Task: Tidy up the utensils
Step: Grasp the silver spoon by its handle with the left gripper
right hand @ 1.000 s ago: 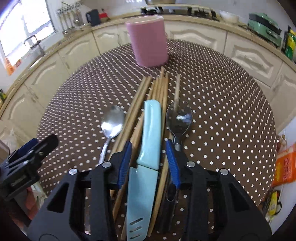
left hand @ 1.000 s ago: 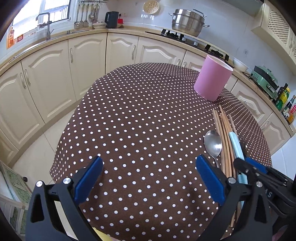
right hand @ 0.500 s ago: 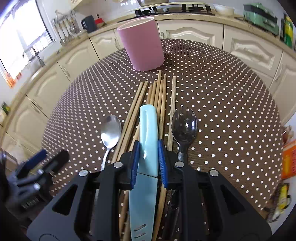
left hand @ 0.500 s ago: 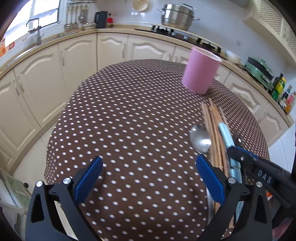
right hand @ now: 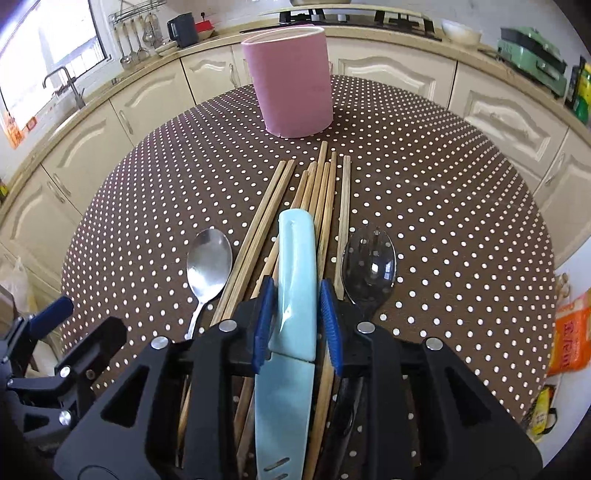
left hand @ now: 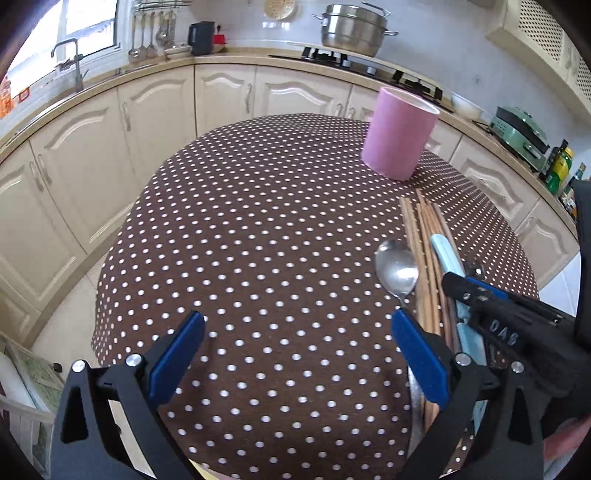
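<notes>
A pink cylindrical holder (right hand: 291, 83) stands upright at the far side of the polka-dot table (right hand: 443, 192); it also shows in the left wrist view (left hand: 399, 134). Several wooden chopsticks (right hand: 321, 188) lie in front of it, with a silver spoon (right hand: 207, 266) on their left and a dark slotted spoon (right hand: 369, 266) on their right. My right gripper (right hand: 295, 317) is shut on the light blue sheathed knife (right hand: 295, 266), which lies over the chopsticks. My left gripper (left hand: 295, 354) is open and empty above the table's near left part, left of the spoon (left hand: 397, 267).
Cream kitchen cabinets (left hand: 110, 129) curve around the table. A steel pot (left hand: 354, 27) sits on the stove behind, a green appliance (right hand: 532, 48) on the right counter. An orange bag (right hand: 569, 336) lies on the floor at right.
My right gripper closed from open onto the blue knife. The left gripper stayed open and shifted slightly, so the holder and utensils sit further left in its view.
</notes>
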Demonstrator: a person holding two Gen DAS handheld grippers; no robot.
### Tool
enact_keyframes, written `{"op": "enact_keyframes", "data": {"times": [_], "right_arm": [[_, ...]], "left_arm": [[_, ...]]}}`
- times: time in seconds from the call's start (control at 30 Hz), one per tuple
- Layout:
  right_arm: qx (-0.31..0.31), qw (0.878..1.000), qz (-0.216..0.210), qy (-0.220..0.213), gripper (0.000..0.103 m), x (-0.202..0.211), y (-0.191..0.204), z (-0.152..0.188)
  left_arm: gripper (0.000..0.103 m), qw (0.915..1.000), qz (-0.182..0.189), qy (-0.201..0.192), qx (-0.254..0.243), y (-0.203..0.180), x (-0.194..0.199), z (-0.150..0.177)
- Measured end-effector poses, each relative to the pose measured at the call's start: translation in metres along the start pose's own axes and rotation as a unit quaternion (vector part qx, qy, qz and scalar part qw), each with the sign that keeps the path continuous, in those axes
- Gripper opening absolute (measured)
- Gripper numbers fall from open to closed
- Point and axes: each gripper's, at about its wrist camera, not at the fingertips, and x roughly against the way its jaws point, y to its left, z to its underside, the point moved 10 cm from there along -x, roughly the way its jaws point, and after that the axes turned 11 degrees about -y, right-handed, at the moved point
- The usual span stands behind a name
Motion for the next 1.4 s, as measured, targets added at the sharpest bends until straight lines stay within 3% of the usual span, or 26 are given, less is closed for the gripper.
{"op": "enact_keyframes", "data": {"times": [0.23,0.47,0.7,0.93,1.1,1.13,1.17,1.2,1.27,1.33,1.4], "right_arm": [[-0.024,1.0,-0.012,-0.001,0.021,0.003,-0.01,-0.005],[-0.072,0.996,-0.047,-0.029,0.02,0.028,-0.025,-0.011],[-0.076,0.994,-0.067,-0.051,0.02,0.049,-0.04,-0.016],[-0.091,0.992,-0.071,-0.044,0.02,0.051,-0.057,-0.01],[-0.097,0.991,-0.079,-0.045,0.02,0.052,-0.059,-0.009],[-0.099,0.991,-0.081,-0.045,0.02,0.053,-0.059,-0.008],[-0.103,0.99,-0.083,-0.045,0.02,0.053,-0.061,-0.007],[-0.106,0.99,-0.084,-0.043,0.02,0.052,-0.06,-0.007],[-0.111,0.989,-0.09,-0.042,0.02,0.052,-0.059,-0.005],[-0.113,0.988,-0.094,-0.042,0.02,0.052,-0.058,-0.005],[-0.114,0.988,-0.094,-0.044,0.02,0.053,-0.057,-0.006]], "left_arm": [[0.099,0.9998,0.009,0.01,0.013,0.004,-0.002,0.001],[0.099,0.9993,0.028,0.018,-0.018,-0.024,-0.008,0.004],[0.099,0.9974,-0.023,0.025,-0.063,-0.036,-0.027,0.004],[0.099,0.9911,-0.053,0.031,-0.118,-0.049,-0.031,0.002],[0.098,0.986,-0.046,0.043,-0.154,-0.056,-0.033,0.009],[0.091,0.9859,-0.04,0.037,-0.158,-0.058,-0.032,0.009],[0.063,0.9874,-0.015,0.039,-0.153,-0.063,-0.03,0.011],[0.052,0.9895,0.035,0.053,-0.13,-0.07,-0.027,0.014],[0.034,0.9881,0.027,0.047,-0.144,-0.069,-0.025,0.012],[0.027,0.9874,0.042,0.047,-0.145,-0.071,-0.027,0.011],[0.007,0.9875,0.057,0.053,-0.137,-0.069,-0.028,0.008]]}}
